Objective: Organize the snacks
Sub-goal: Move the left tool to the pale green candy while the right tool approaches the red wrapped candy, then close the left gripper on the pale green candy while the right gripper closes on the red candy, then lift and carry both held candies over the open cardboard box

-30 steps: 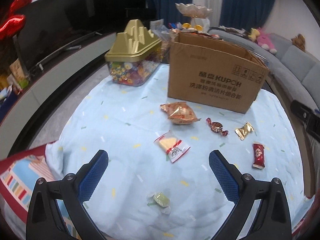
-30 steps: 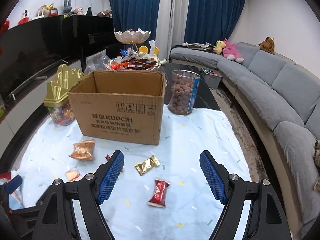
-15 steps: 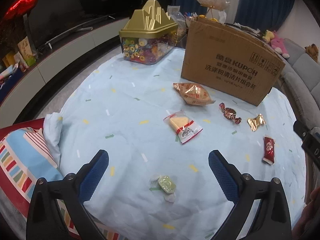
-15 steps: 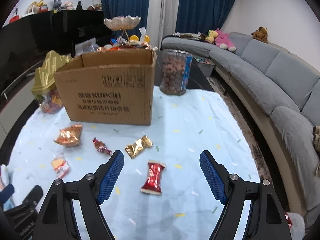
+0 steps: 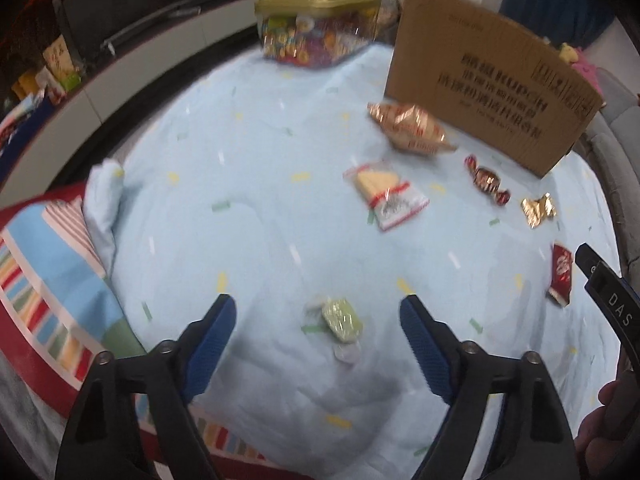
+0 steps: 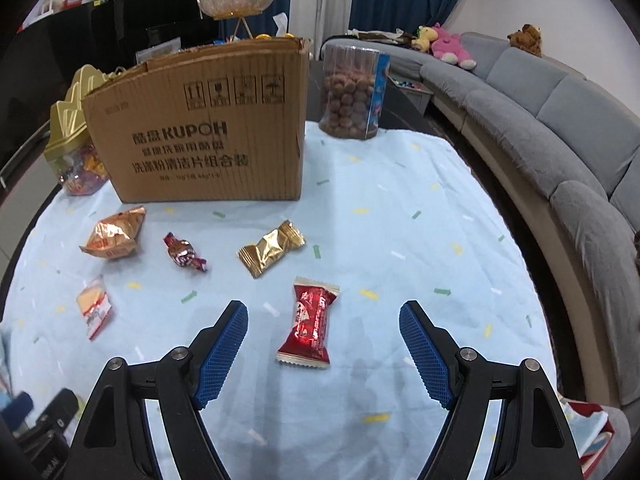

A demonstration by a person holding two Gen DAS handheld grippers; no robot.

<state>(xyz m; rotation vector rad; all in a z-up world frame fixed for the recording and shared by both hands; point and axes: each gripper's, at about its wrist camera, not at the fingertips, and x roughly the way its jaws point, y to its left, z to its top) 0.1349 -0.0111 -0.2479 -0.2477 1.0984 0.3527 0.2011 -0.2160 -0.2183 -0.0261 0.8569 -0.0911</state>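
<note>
Snacks lie on a light blue cloth. My left gripper [image 5: 316,312] is open, just above a green wrapped candy [image 5: 342,319] that lies between its fingers. My right gripper [image 6: 323,316] is open over a red snack packet [image 6: 310,322]. Beyond lie a gold candy [image 6: 271,253], a dark red twisted candy [image 6: 183,252], an orange-gold pouch [image 6: 114,234] and a clear packet with a yellow wafer [image 6: 93,306]. These also show in the left wrist view: pouch [image 5: 410,128], wafer packet [image 5: 386,194], twisted candy [image 5: 488,180], gold candy [image 5: 538,210], red packet [image 5: 561,274]. A cardboard box [image 6: 204,128] stands behind them.
A gold-lidded candy container [image 6: 72,136] stands left of the box, also in the left wrist view [image 5: 316,20]. A clear tub of brown balls [image 6: 352,92] stands to its right. A grey sofa [image 6: 560,128] curves along the right. A striped cushion [image 5: 44,280] lies at the cloth's left edge.
Both grippers have moved down and forward toward the cloth. The green candy now sits between the left fingers and the red packet between the right fingers. Both stay open.
</note>
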